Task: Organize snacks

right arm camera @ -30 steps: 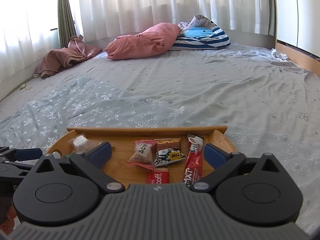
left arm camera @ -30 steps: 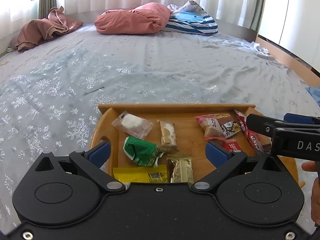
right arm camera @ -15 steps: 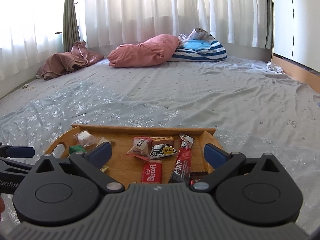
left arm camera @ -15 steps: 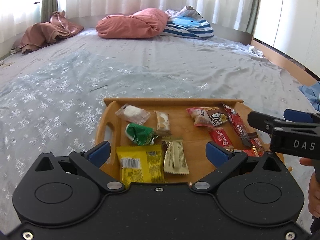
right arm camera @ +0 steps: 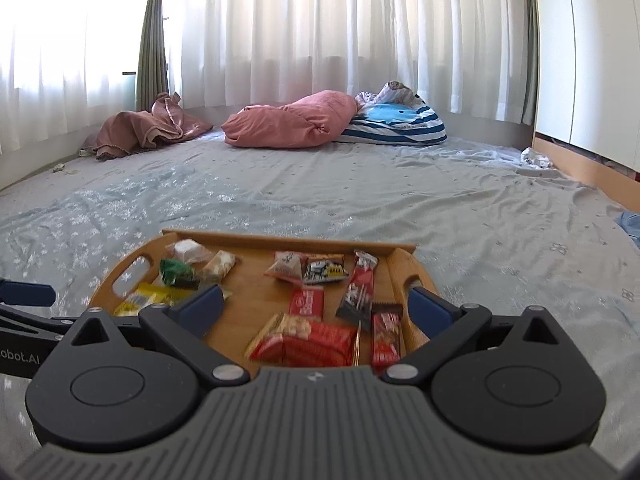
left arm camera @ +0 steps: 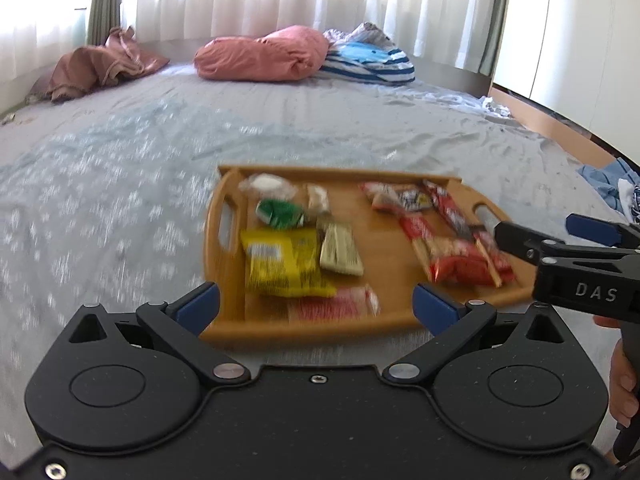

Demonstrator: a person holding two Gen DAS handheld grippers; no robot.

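Observation:
A wooden tray (left arm camera: 394,276) (right arm camera: 256,292) lies on the bed sheet and holds several wrapped snacks. On its left side are a yellow packet (left arm camera: 282,262) (right arm camera: 150,298), a green packet (left arm camera: 280,213) (right arm camera: 178,272), a beige bar (left arm camera: 340,250) and a clear-wrapped white sweet (left arm camera: 266,184) (right arm camera: 188,251). Red packets (left arm camera: 448,258) (right arm camera: 308,342) fill its right side. My left gripper (left arm camera: 316,302) stands open just short of the tray's near edge. Over the tray's near right part my right gripper (right arm camera: 316,304) is open with nothing held. The left wrist view is blurred.
The grey snowflake sheet (right arm camera: 360,196) stretches far behind the tray. A pink pillow (right arm camera: 292,124), a striped blue cushion (right arm camera: 396,126) and a brownish cloth (right arm camera: 144,130) lie by the curtains. A wooden edge (right arm camera: 580,166) runs on the right. A hand (left arm camera: 622,384) grips the right tool.
Both grippers have pulled back and risen from the tray, so all of it shows now, including the near red packets. Both stayed open.

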